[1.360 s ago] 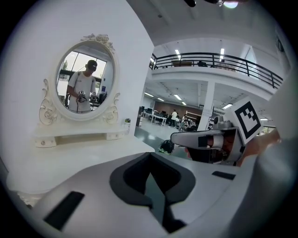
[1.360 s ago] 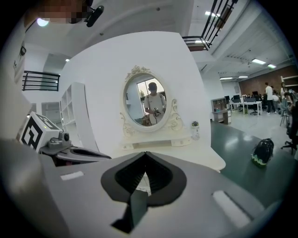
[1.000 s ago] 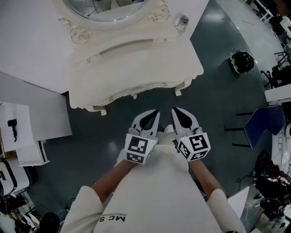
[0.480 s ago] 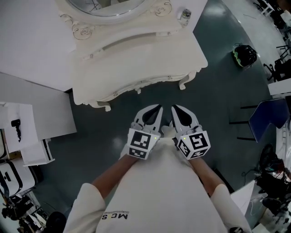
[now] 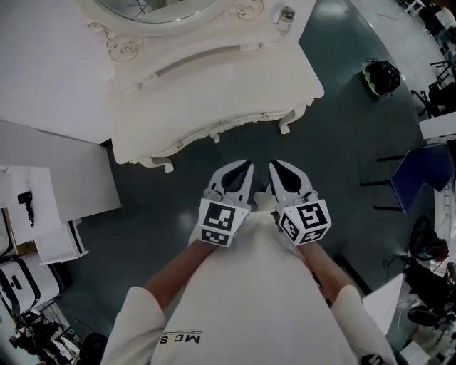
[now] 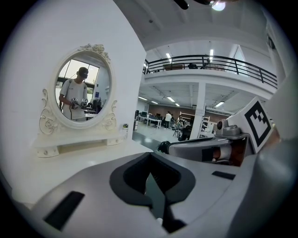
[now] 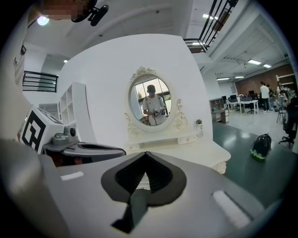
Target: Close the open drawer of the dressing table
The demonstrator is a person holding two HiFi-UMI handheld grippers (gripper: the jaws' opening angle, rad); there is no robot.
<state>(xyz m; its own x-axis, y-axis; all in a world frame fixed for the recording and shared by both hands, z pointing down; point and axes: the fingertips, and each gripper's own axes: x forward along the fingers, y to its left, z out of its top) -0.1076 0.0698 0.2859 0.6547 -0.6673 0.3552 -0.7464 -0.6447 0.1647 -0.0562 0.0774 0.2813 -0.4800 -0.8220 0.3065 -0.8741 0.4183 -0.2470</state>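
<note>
The cream dressing table (image 5: 214, 78) with its oval mirror (image 5: 153, 11) stands ahead of me across a strip of dark floor. Its front rail with small knobs (image 5: 217, 132) faces me; I cannot tell from here whether a drawer stands out. My left gripper (image 5: 246, 166) and right gripper (image 5: 273, 165) are held side by side close to my chest, well short of the table. Both are shut and hold nothing. The right gripper view shows the table (image 7: 186, 148) and mirror (image 7: 151, 102) past the right gripper (image 7: 146, 162). In the left gripper view the left gripper (image 6: 150, 162) points at the table's right end.
A small bottle (image 5: 286, 16) stands on the table's right corner. A black and green helmet-like object (image 5: 379, 77) lies on the floor to the right, with a blue chair (image 5: 420, 178) nearer. White boards (image 5: 50, 64) and a white unit (image 5: 57, 242) stand to the left.
Both grippers stay shut and side by side, almost where they were. The head view has shifted slightly, so the table sits a little higher in frame.
</note>
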